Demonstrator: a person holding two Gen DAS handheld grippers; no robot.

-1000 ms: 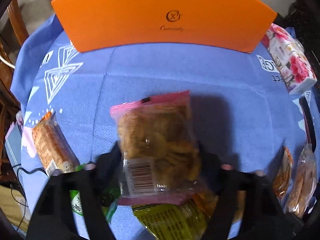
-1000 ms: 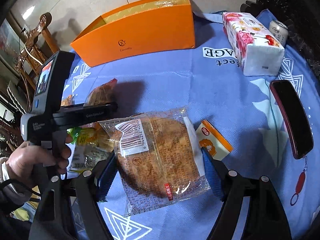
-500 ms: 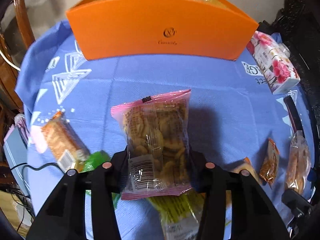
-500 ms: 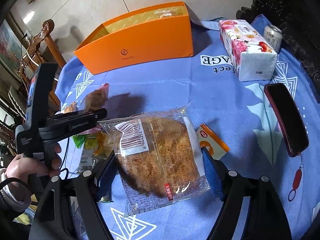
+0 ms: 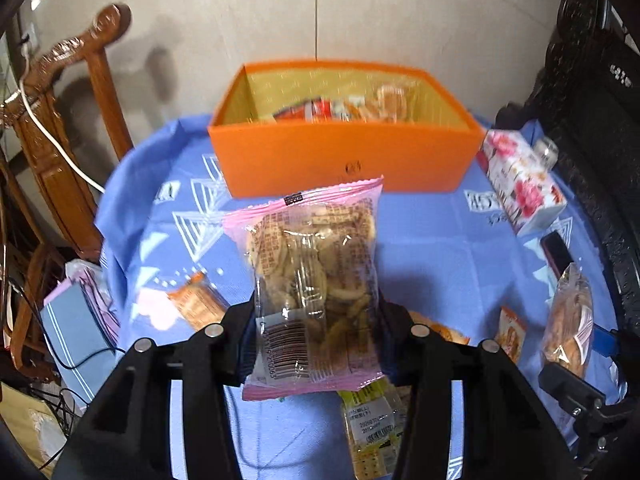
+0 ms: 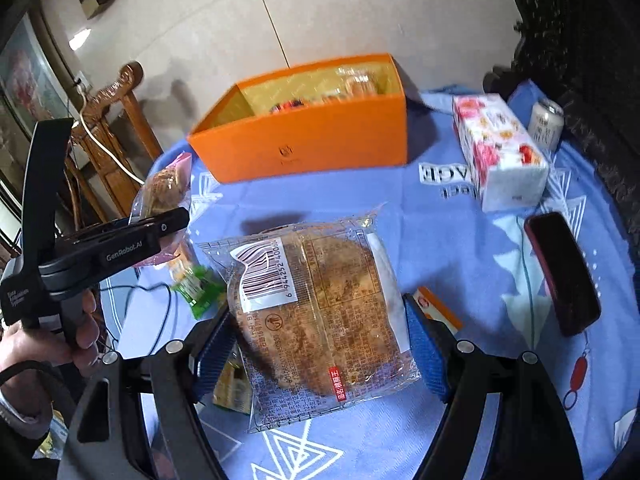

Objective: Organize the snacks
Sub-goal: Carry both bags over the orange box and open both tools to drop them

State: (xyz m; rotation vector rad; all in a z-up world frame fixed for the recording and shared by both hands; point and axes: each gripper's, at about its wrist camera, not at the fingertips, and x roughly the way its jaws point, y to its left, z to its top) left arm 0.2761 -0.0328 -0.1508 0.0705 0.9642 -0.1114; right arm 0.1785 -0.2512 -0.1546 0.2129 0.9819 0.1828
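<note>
With some snacks already in the orange box (image 5: 344, 160) at 12 o'clock, a pink-edged biscuit bag (image 5: 316, 280) is clamped in the left gripper (image 5: 316, 344), a flat cake packet (image 6: 320, 312) in the right gripper (image 6: 320, 344), and loose packets (image 5: 372, 428) are left on the cloth.

Orange box (image 5: 344, 160) on a blue cloth (image 5: 432, 240) with white triangle outlines.
The snack bag (image 5: 316, 280) is clear with pink edges; the tissue pack (image 6: 500, 152) is white with pink and red flowers; another packet (image 6: 200, 286) is green.
</note>
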